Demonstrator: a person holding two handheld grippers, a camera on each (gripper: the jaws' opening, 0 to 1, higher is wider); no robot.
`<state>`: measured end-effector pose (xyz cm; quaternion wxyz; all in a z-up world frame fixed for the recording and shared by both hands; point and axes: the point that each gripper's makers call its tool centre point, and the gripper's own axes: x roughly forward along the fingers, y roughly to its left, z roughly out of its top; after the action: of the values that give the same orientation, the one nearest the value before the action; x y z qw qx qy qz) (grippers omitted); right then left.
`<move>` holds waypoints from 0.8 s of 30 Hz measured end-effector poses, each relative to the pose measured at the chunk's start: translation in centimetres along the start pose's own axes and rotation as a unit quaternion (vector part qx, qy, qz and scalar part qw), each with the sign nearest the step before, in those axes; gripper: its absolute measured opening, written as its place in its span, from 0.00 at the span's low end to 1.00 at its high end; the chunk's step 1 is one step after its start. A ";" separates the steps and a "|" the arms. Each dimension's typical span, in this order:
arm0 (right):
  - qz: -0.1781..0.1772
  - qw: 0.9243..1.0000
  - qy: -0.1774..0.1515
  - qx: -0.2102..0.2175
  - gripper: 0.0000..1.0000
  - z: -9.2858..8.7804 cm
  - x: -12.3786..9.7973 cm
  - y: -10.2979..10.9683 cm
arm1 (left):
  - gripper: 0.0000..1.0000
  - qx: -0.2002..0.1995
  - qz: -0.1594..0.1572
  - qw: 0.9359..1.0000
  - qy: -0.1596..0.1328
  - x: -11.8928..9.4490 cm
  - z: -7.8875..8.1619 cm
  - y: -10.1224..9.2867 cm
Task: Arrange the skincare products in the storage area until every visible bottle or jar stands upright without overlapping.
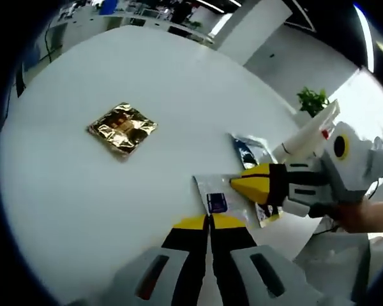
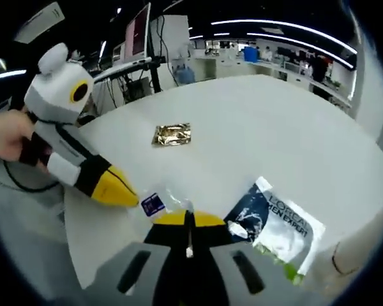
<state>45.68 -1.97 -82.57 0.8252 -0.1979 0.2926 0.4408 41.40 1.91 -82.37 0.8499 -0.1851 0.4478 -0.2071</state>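
I see a big round white table [image 1: 83,191], and on it lie flat a white and blue sachet [image 2: 277,226] near the edge, a gold sachet [image 1: 122,128] well apart toward the middle, and a small clear sachet [image 1: 218,199] with a purple label between my two grippers. My left gripper [image 1: 209,221] has its jaws closed on the near edge of the clear sachet. My right gripper [image 2: 189,220] also has its jaws together, at the same clear sachet, but whether it really pinches it I cannot tell.
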 end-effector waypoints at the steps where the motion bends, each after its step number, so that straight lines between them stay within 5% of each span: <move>1: -0.003 1.000 0.002 -0.014 0.01 0.0 0.0 0.0 | 0.00 0.004 0.001 1.000 0.000 0.0 0.0 0.0; 5: -0.003 1.000 0.001 -0.018 0.01 -0.1 0.0 0.2 | 0.00 0.026 0.007 1.000 0.002 -0.1 0.0 0.1; 8: -0.003 1.000 0.003 -0.029 0.01 -0.1 0.1 0.2 | 0.00 0.099 0.009 0.995 0.002 -0.1 0.2 0.1; 11: -0.006 0.999 0.004 -0.034 0.01 -0.1 0.1 0.2 | 0.00 0.126 0.022 0.992 0.002 -0.2 0.4 0.4; 18: -0.006 0.999 0.003 -0.039 0.01 -0.1 0.1 0.1 | 0.00 0.235 0.037 0.971 -0.027 -0.5 2.3 -1.0; 24: -0.004 0.999 0.004 -0.041 0.01 -0.1 0.1 0.1 | 0.02 0.279 0.058 0.958 -0.020 -0.2 3.0 -1.1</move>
<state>45.59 -1.91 -82.74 0.8168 -0.2348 0.2767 0.4486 43.65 1.44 -80.10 0.8871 0.0818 0.3647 -0.2707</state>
